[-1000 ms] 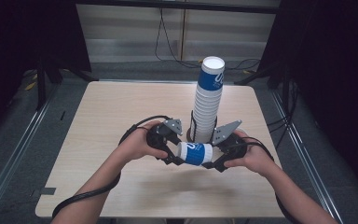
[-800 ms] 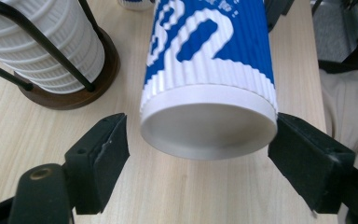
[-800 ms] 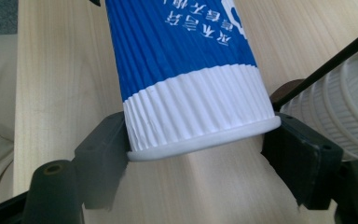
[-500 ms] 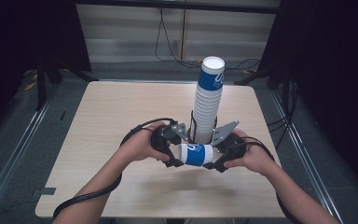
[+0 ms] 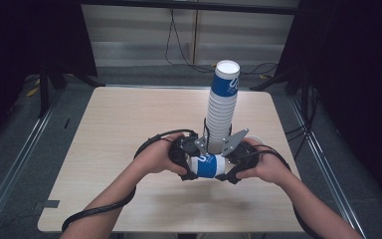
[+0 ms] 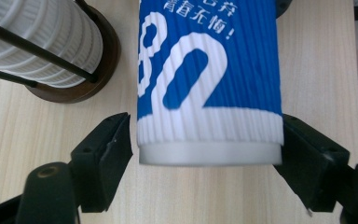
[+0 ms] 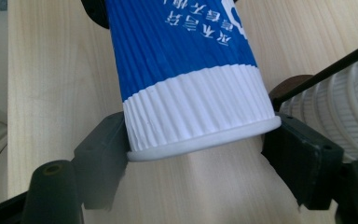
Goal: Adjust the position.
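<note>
Low in the centre of the high view, a light, easily crushed ribbed paper cup point(image 5: 208, 166) lies sideways between the grippers: the right gripper point(image 7: 200, 154) clamps its rim, while the left gripper point(image 6: 207, 154), its jaws just closing, brackets the stiffer base with a sliver of gap, best held gently.

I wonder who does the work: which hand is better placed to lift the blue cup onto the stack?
Probably the right. The right tool presses the cup at its rim from both sides. The left tool has just been closing its jaws around the base, but one shows a gap.
</note>
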Demonstrator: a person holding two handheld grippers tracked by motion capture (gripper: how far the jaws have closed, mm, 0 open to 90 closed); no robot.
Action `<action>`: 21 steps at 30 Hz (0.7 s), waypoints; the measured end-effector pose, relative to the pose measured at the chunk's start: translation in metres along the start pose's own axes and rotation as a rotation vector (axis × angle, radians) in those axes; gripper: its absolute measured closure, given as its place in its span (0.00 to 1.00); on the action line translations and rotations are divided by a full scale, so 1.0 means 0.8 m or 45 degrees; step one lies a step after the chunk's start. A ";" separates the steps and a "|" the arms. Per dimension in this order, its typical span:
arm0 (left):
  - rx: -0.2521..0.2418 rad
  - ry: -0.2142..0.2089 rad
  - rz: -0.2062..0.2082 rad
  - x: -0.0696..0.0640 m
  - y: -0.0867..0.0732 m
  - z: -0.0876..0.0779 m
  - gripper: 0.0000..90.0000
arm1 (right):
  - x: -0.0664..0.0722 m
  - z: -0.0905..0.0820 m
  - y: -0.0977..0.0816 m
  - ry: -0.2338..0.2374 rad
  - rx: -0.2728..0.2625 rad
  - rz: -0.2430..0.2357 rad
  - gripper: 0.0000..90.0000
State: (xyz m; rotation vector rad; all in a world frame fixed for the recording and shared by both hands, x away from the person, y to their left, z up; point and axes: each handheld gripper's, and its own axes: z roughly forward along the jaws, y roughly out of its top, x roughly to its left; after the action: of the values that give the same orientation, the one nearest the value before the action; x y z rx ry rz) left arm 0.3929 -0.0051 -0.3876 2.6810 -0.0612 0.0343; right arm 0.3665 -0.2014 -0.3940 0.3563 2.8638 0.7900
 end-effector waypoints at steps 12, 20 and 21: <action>0.093 -0.043 -0.028 -0.002 0.000 0.012 0.34 | 0.004 0.001 0.011 -0.005 0.038 -0.045 0.26; 0.088 -0.073 -0.051 -0.003 -0.008 0.015 0.34 | 0.004 0.003 0.016 0.024 0.005 -0.085 0.23; 0.063 -0.077 -0.055 -0.003 -0.011 0.014 0.34 | 0.005 0.003 0.016 0.023 0.008 -0.068 0.22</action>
State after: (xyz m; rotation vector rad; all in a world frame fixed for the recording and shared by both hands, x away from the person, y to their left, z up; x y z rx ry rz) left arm 0.3915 -0.0025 -0.4016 2.7314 -0.0216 -0.0598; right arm 0.3652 -0.1889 -0.3897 0.2731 2.8804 0.7788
